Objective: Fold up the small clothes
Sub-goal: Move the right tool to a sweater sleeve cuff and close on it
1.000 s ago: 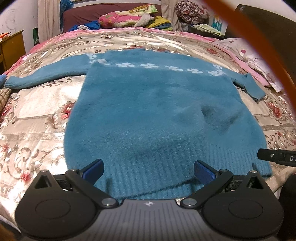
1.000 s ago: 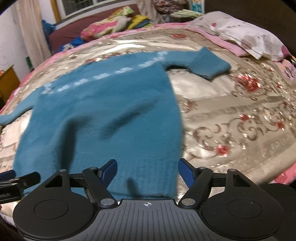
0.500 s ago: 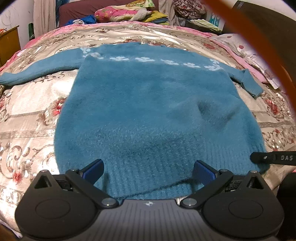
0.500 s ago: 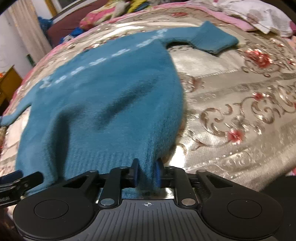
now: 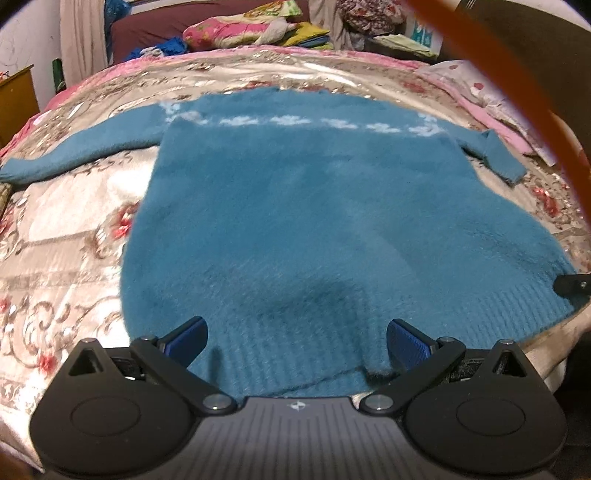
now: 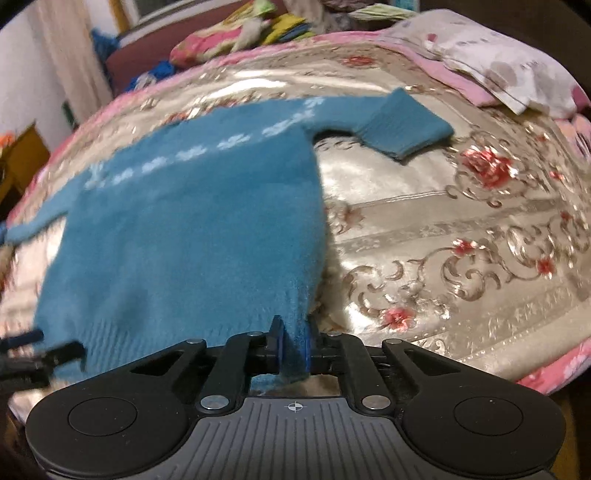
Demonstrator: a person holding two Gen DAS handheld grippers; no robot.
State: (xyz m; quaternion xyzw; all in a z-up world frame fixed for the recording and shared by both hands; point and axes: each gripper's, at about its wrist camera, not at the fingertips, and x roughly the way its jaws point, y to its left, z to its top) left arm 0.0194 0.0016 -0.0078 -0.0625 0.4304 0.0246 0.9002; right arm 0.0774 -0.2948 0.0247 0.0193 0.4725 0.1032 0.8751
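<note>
A fuzzy teal-blue knitted sweater (image 5: 325, 229) with a row of small white flowers across the chest lies spread out flat on a shiny beige bedspread with red flowers and curly patterns (image 5: 66, 236). Its neck points away from the cameras and its ribbed bottom edge is nearest to them. One long sleeve (image 5: 81, 155) stretches out flat to the left. The other sleeve (image 6: 399, 125) is bent, so it looks short, and its cuff rests on the bedspread.

The left gripper (image 5: 295, 343) hangs over the bottom edge of the sweater with its two blue fingers (image 5: 186, 339) spread wide apart. It holds nothing. The ribbed edge lies between the fingers, and it may be touching them, but the view is too close to be sure.

The right gripper (image 6: 293, 347) has its fingers squeezed tight together on the bottom right corner of the sweater. A small fold of the blue knit is pinched between the pads (image 6: 277, 345). The side edge of the sweater rises up from the bedspread to the pinched spot.

At the right edge of the left wrist view, a black part of the other tool shows next to the sweater's corner.

A white pillow with grey dots (image 6: 509, 70) lies at the far right of the bed. A pile of bright pink and yellow bedding (image 5: 255, 29) sits behind the bed.
</note>
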